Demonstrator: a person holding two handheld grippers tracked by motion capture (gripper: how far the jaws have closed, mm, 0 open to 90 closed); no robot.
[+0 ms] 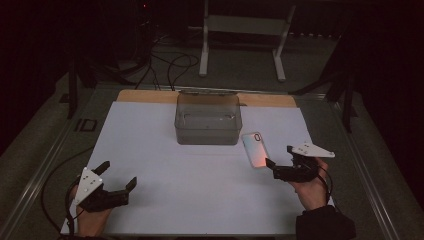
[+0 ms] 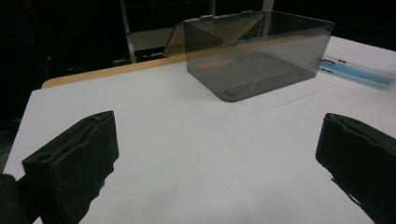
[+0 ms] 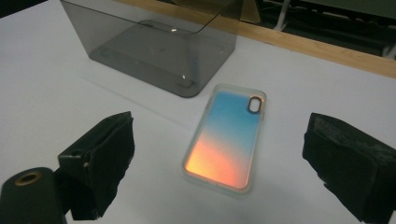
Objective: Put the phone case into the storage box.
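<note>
Your right gripper (image 3: 219,163) wide open, empty, just short of the phone case (image 3: 227,137), your left gripper (image 2: 215,163) wide open, empty, smoky box (image 1: 208,120) beyond.

no text, label, brand or number can be read on the phone case (image 3: 226,138) or the box (image 1: 208,119).

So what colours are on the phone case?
Blue fading to orange on the phone case, with a clear rim; the right gripper view shows it best.
</note>
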